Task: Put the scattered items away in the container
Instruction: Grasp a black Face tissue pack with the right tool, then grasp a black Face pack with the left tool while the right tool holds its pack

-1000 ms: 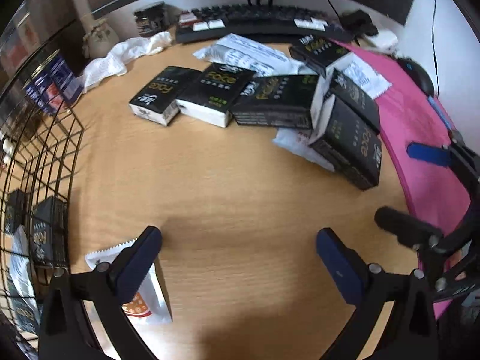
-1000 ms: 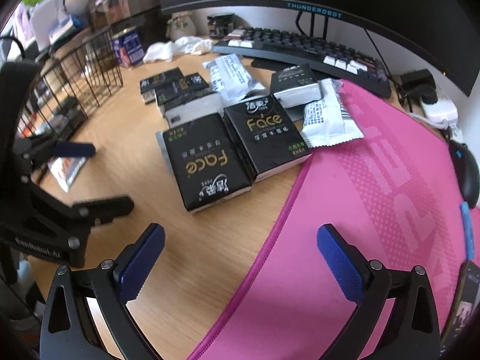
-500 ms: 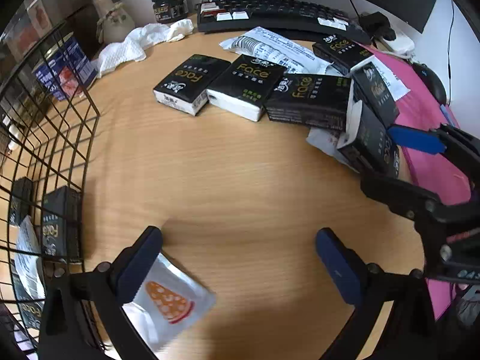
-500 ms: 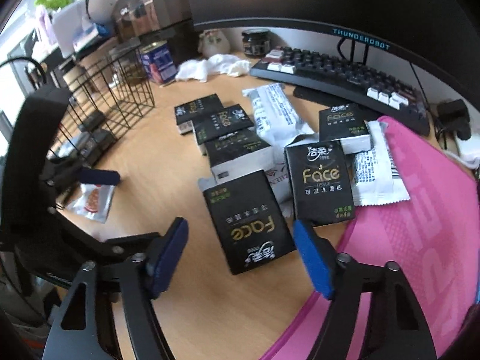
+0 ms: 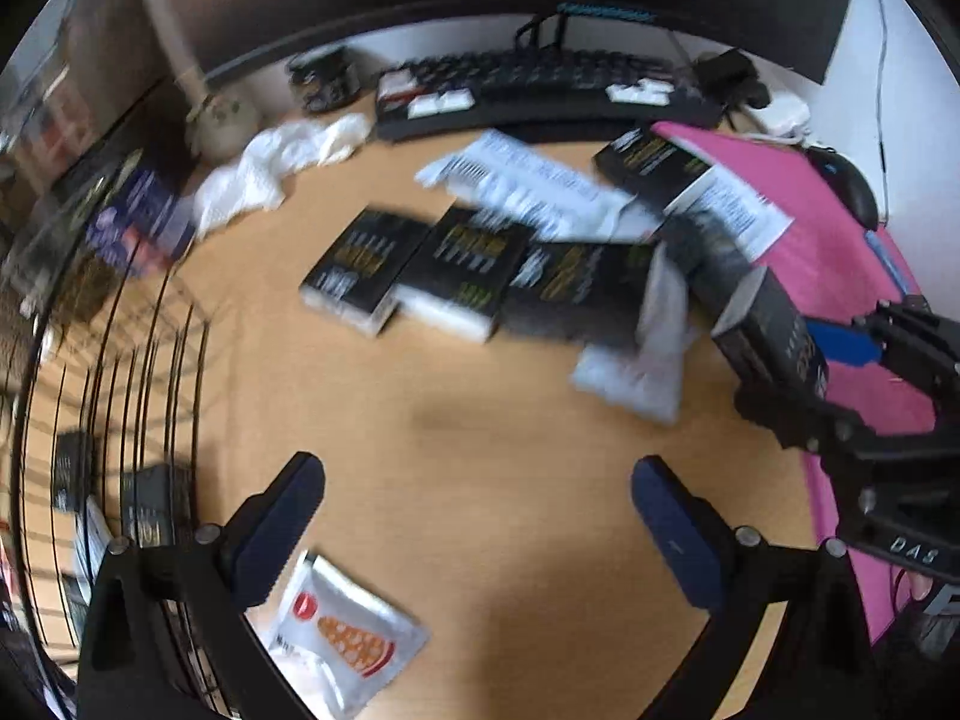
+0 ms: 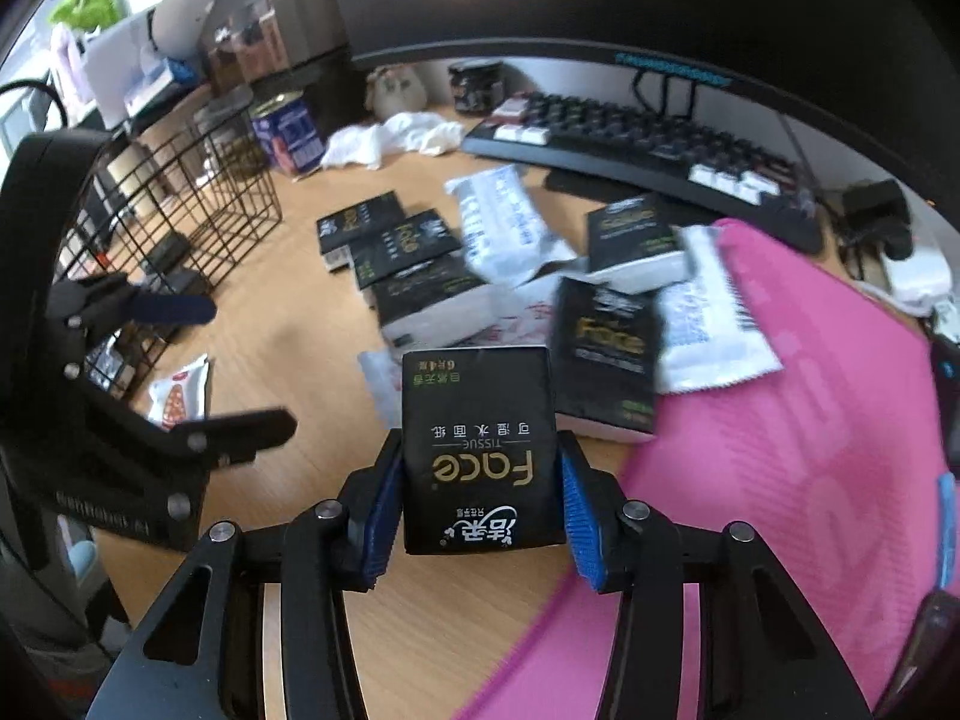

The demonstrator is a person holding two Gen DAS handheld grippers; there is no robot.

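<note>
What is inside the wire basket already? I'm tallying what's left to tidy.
Through the wire basket, at least two black tissue packs and a white packet show. The blur and bars hide anything deeper.

A black tissue pack (image 6: pixel 480 450) sits clamped between blue pads, printed face up. More black packs (image 6: pixel 606 348) and white packets (image 6: pixel 504 228) litter the desk beside a wire basket (image 6: pixel 180 204) holding several packs.

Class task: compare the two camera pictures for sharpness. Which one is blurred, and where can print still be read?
Left wrist view: motion blur smears the tissue packs and basket; no print is readable. Right wrist view: the pack in the right tongs is sharp, "Face" legible; packs behind it are softer, and the fisheye bends the keyboard.
</note>
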